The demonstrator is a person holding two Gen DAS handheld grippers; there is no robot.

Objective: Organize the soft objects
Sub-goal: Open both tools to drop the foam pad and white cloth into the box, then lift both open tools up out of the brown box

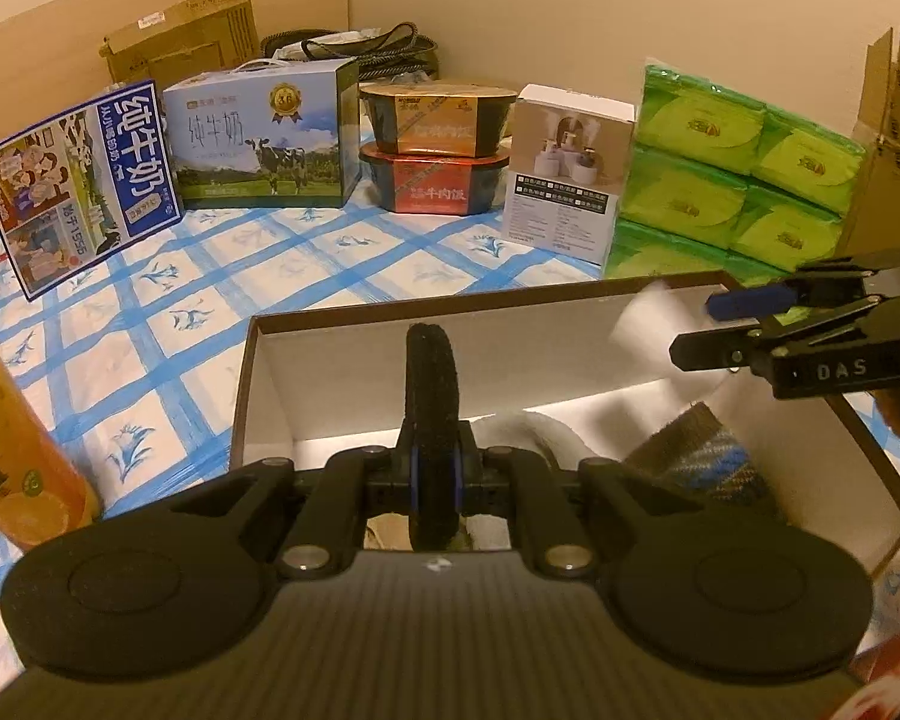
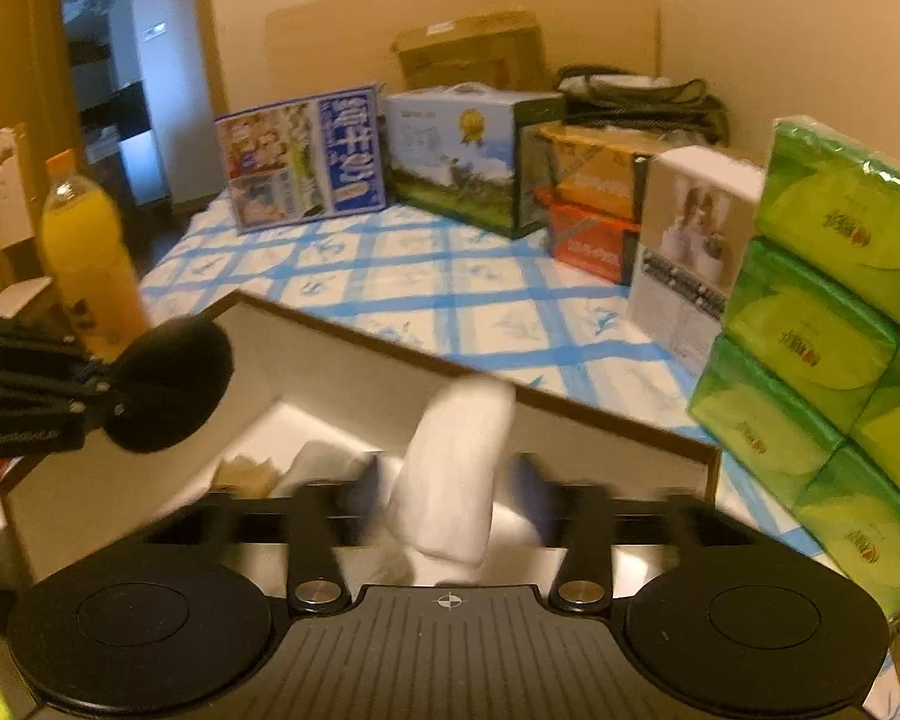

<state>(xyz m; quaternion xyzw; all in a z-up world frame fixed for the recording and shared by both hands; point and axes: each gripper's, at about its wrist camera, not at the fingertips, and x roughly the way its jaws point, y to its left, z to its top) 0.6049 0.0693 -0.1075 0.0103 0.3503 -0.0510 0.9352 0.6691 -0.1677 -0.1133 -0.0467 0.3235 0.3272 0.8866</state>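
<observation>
A brown box with a white inside [image 1: 450, 306] [image 2: 570, 408] lies open on the blue checked sheet. My left gripper [image 1: 435, 462] [image 2: 111, 387] is shut on a black fuzzy round pad [image 1: 431, 372] [image 2: 171, 384], held upright on edge over the box's left half. My right gripper [image 2: 447, 480] [image 1: 699, 330] is over the box's right end, its jaws apart. A blurred white soft piece [image 2: 459, 468] [image 1: 642, 324] stands between them, and the pads do not press on it. In the box lie a white cloth [image 1: 534, 426] and a brown and blue knitted piece [image 1: 708, 456].
A stack of green tissue packs [image 1: 738, 180] [image 2: 828, 348] stands right of the box. A white product box [image 1: 564, 174], two stacked meal bowls [image 1: 438, 144] and milk cartons [image 1: 258, 132] line the back. An orange juice bottle [image 1: 18, 462] [image 2: 84, 252] stands left.
</observation>
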